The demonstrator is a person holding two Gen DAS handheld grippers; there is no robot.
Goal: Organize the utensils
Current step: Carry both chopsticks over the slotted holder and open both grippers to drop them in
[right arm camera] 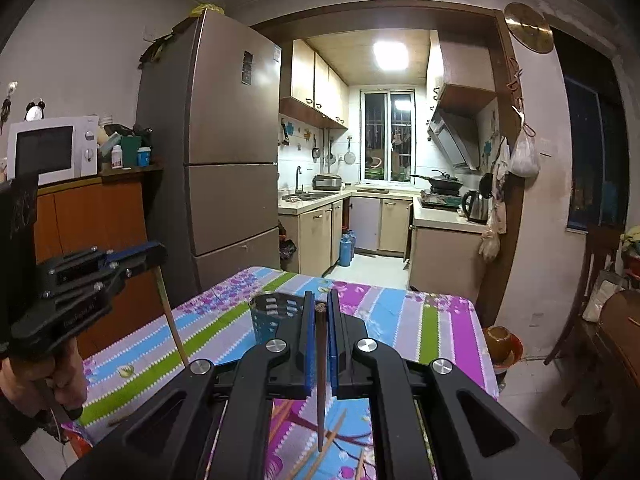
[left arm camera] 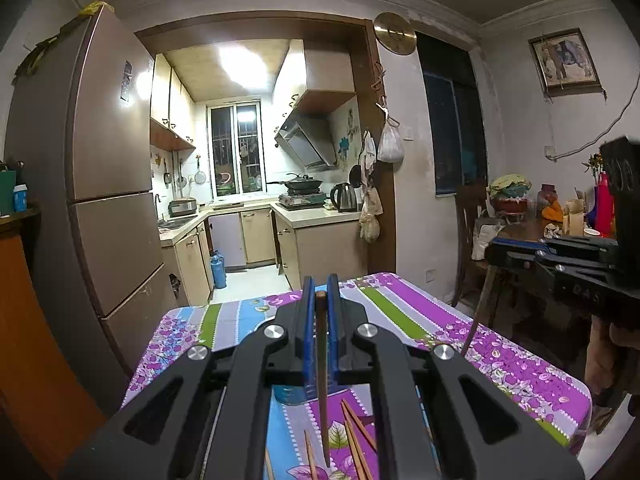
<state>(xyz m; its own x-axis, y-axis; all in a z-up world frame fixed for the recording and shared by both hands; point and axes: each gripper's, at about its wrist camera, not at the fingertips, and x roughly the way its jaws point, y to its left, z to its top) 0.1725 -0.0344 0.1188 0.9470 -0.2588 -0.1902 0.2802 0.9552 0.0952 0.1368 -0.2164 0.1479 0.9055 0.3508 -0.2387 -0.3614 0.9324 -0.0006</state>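
A table (left arm camera: pixel 520 364) under a floral striped cloth fills the lower middle of both views. In the left wrist view the left gripper (left arm camera: pixel 320 292) is clamped on a dark chopstick (left arm camera: pixel 321 344), which runs between the blue fingers (left arm camera: pixel 307 320) and hangs tip-down toward the bottom of the frame. Loose chopsticks (left arm camera: pixel 356 436) lie on the cloth below it, partly hidden by the gripper body. In the right wrist view the right gripper (right arm camera: pixel 320 306) likewise pinches a second chopstick (right arm camera: pixel 321 360) between its fingers, point down. A dark perforated holder (right arm camera: pixel 272 316) stands on the cloth just left of those fingers, its right side cut off behind them. More sticks below are blurred
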